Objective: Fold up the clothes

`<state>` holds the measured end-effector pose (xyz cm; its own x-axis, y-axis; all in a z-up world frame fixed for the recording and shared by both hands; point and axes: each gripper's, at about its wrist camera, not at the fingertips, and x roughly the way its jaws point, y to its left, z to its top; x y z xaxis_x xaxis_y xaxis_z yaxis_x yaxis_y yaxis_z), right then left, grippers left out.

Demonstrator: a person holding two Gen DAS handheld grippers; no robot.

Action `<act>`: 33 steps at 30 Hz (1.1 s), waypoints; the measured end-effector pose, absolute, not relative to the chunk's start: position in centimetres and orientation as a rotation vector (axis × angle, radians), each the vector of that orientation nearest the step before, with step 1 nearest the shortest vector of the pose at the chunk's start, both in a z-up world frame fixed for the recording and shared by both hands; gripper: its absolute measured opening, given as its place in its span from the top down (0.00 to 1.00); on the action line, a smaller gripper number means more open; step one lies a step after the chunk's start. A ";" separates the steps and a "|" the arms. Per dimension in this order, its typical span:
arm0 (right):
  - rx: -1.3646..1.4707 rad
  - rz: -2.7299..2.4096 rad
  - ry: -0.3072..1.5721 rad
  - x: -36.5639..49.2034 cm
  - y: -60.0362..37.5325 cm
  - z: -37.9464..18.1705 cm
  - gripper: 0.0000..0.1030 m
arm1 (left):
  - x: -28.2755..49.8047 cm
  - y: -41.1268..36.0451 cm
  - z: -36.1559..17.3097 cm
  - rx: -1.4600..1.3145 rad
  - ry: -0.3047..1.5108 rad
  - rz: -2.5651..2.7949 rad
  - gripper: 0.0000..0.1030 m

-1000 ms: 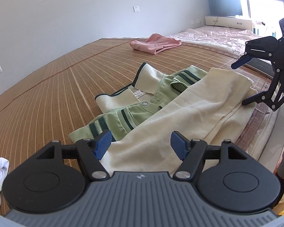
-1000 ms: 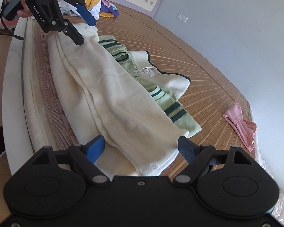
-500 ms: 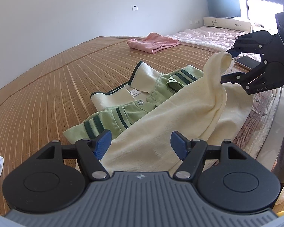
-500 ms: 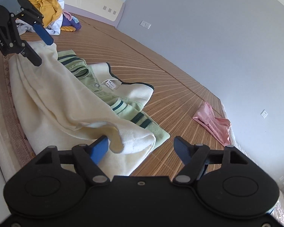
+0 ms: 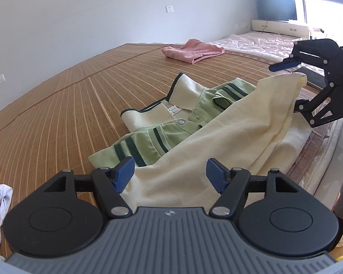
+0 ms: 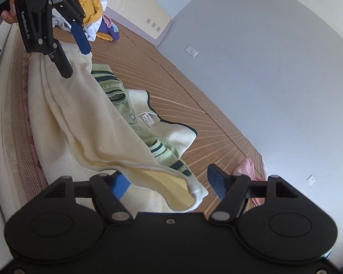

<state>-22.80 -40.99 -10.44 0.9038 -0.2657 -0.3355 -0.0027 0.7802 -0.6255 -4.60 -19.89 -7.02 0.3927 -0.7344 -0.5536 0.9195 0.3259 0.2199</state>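
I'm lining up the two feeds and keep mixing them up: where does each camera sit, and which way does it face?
Left wrist: on the left gripper, looking along the cream garment toward the window; its own blue-padded fingers show, plus the right gripper.
Right wrist: on the right gripper, facing the opposite way toward the clothes pile; its own fingers show, plus the left gripper and a hand.
Shared: the cream garment, green striped shirt, bamboo mat, pink garment.

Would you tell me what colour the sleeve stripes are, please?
Dark green stripes on light green; clearest in the left wrist view.
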 end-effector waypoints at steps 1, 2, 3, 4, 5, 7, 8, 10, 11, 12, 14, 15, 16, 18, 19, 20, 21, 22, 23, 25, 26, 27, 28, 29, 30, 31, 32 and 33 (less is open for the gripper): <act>-0.638 -0.144 0.458 -22.5 -41.3 -10.6 0.35 | -4.3 -19.6 -6.9 0.544 0.389 -1.108 0.28; -0.607 -0.142 0.492 -22.1 -41.7 -10.7 0.54 | -4.1 -19.4 -6.9 0.537 0.392 -1.099 0.28; -0.581 -0.146 0.524 -21.7 -42.0 -10.8 0.65 | -3.9 -19.2 -6.9 0.532 0.396 -1.092 0.26; -0.558 -0.153 0.550 -21.5 -42.3 -10.8 0.83 | -3.9 -19.0 -6.8 0.527 0.393 -1.093 0.25; -0.534 -0.161 0.552 -21.4 -42.5 -10.7 0.88 | -4.2 -18.8 -6.7 0.522 0.376 -1.107 0.25; -0.480 -0.184 0.528 -21.5 -42.8 -10.1 0.88 | -4.8 -18.6 -6.6 0.512 0.339 -1.146 0.23; -0.443 -0.193 0.503 -21.5 -43.0 -9.6 0.88 | -5.4 -18.6 -6.4 0.507 0.318 -1.188 0.21; -0.368 -0.209 0.453 -21.6 -43.5 -8.6 0.89 | -6.8 -18.9 -6.4 0.513 0.277 -1.265 0.17; -0.325 -0.208 0.437 -21.5 -43.8 -8.1 0.89 | -7.6 -19.4 -6.6 0.527 0.260 -1.279 0.17; -0.281 -0.206 0.424 -21.4 -44.1 -7.8 0.89 | -8.3 -19.9 -6.8 0.541 0.242 -1.292 0.17; -0.195 -0.200 0.400 -21.0 -44.9 -7.1 0.89 | -9.6 -21.0 -7.4 0.561 0.228 -1.309 0.17; -0.154 -0.196 0.391 -20.7 -45.3 -6.9 0.89 | -10.1 -21.6 -7.7 0.568 0.227 -1.319 0.17; -0.120 -0.190 0.384 -20.5 -45.6 -6.7 0.89 | -10.6 -22.2 -8.0 0.576 0.228 -1.331 0.17; -0.061 -0.182 0.370 -20.1 -46.2 -6.5 0.89 | -11.4 -23.4 -8.7 0.604 0.227 -1.340 0.17; -0.030 -0.183 0.360 -20.1 -46.3 -6.2 0.89 | -11.8 -24.0 -9.0 0.621 0.224 -1.338 0.17; 0.005 -0.174 0.353 -20.4 -46.5 -6.0 0.89 | -12.1 -24.6 -9.3 0.636 0.218 -1.327 0.17; 0.037 -0.166 0.345 -20.5 -46.7 -5.9 0.89 | -12.4 -25.1 -9.5 0.652 0.209 -1.314 0.17; 0.058 -0.161 0.340 -20.5 -46.9 -5.8 0.89 | -12.5 -25.5 -9.7 0.670 0.195 -1.291 0.17; 0.077 -0.158 0.335 -20.5 -47.0 -5.7 0.89 | -12.5 -25.7 -9.8 0.686 0.181 -1.258 0.17; 0.069 -0.166 0.333 -20.6 -46.9 -5.7 0.89 | -12.4 -26.1 -9.9 0.717 0.156 -1.188 0.17; 0.058 -0.167 0.338 -20.8 -46.9 -5.7 0.89 | -12.1 -26.1 -9.9 0.727 0.154 -1.143 0.17; 0.052 -0.177 0.347 -20.8 -47.0 -5.9 0.89 | -11.7 -26.1 -9.8 0.738 0.156 -1.095 0.16; 0.047 -0.188 0.357 -20.7 -47.1 -6.0 0.89 | -11.0 -25.9 -9.7 0.752 0.164 -1.041 0.16; 0.042 -0.199 0.367 -20.6 -47.2 -6.1 0.89 | -10.3 -25.5 -9.7 0.762 0.168 -0.997 0.16; 0.029 -0.234 0.391 -20.6 -47.5 -6.4 0.89 | -9.5 -24.8 -9.6 0.766 0.166 -0.958 0.16; 0.029 -0.257 0.408 -20.6 -47.9 -6.7 0.89 | -8.8 -24.2 -9.5 0.767 0.165 -0.926 0.15; 0.031 -0.276 0.423 -20.7 -48.4 -7.1 0.89 | -8.3 -23.6 -9.3 0.757 0.165 -0.907 0.14; 0.034 -0.295 0.439 -20.7 -48.8 -7.4 0.89 | -7.7 -22.9 -9.0 0.740 0.168 -0.889 0.13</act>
<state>-20.73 -48.83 -7.38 0.8635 -0.2742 -0.4232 0.2886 0.9569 -0.0311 -7.68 -22.93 -9.01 0.6355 -0.6444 -0.4252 0.7552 0.4044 0.5159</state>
